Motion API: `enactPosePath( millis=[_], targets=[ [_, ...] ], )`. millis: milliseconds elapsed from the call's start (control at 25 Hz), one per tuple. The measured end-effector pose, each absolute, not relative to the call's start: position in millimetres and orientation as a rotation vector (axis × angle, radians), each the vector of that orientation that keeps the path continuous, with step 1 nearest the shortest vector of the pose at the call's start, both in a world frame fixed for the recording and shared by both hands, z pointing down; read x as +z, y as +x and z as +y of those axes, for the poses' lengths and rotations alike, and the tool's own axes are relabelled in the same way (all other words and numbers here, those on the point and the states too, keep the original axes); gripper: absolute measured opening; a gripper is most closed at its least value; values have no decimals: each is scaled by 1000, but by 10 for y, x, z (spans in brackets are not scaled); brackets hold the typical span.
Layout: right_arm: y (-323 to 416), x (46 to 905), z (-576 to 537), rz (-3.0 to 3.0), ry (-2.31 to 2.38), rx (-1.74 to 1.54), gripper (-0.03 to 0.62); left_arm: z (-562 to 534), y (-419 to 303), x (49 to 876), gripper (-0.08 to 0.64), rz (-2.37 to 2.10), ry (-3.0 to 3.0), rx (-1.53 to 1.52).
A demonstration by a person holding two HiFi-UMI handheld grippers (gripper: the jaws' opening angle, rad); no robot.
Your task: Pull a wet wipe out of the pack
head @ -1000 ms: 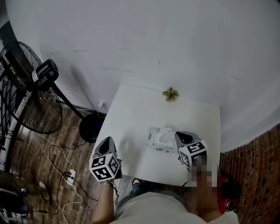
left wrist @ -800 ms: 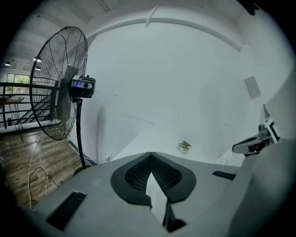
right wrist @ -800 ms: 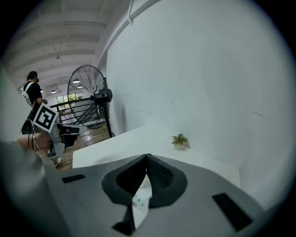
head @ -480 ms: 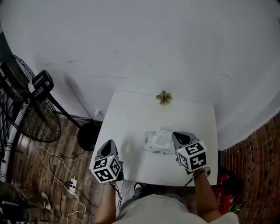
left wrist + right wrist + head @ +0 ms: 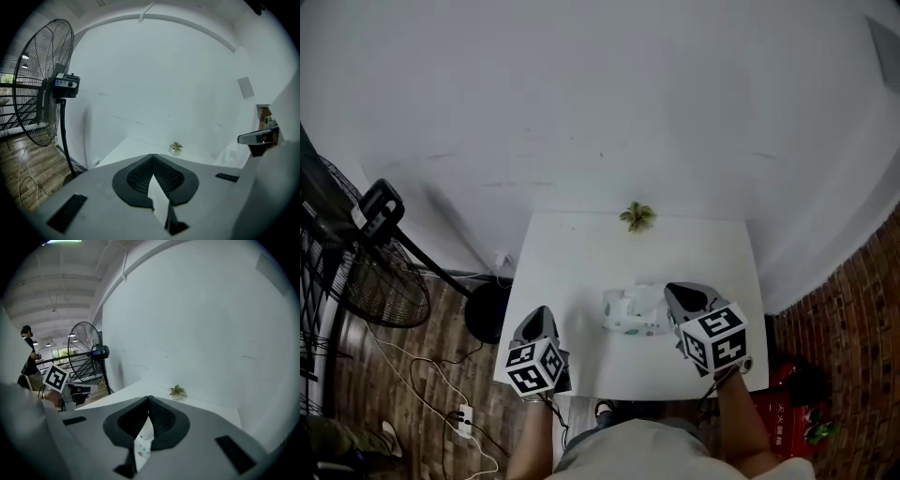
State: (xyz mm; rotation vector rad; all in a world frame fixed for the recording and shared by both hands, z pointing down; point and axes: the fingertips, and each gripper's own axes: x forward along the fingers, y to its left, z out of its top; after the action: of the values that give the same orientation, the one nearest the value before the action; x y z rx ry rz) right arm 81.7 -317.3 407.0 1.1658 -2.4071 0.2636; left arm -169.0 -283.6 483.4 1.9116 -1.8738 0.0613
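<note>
One white table (image 5: 581,253) against a pale wall carries just two objects: a single pack of wet wipes (image 5: 630,312), lying flat towards the near edge, and one small potted plant (image 5: 637,216) at the far edge, well apart from it. A person stands at the table's near side with two hand-held grippers, each topped by one marker cube. The left gripper (image 5: 538,317) hovers over the table's near left part, apart from the pack; its own view shows the left gripper's jaw tips pressed together with nothing between them, only bare table visible through the slit behind. The right gripper (image 5: 674,290) sits just beside the pack's right end; in its own view the tips likewise meet, and the pack's printed wrapper (image 5: 143,446) shows through the gap behind them. The pack's upper face looks rumpled and white, but whether a wipe stands out of its opening cannot be made out. One standing fan (image 5: 356,272) is on the wooden floor to the left, with one power strip (image 5: 465,413) and trailing cables nearby. One other person (image 5: 29,357) is visible far back in the right gripper view.
</note>
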Motion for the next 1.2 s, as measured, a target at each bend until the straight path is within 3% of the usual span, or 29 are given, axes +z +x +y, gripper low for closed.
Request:
enactPosePath(
  millis=[480,1200],
  targets=[
    [1221,3632,-3165,-2517,1401,312,3,-3195,-1435,4589,1,-1803,2053,84],
    [2879,3584,-2899,-2234,2203,247,3,-3728,-1285,3906,1,-1845,2204,28]
  ],
)
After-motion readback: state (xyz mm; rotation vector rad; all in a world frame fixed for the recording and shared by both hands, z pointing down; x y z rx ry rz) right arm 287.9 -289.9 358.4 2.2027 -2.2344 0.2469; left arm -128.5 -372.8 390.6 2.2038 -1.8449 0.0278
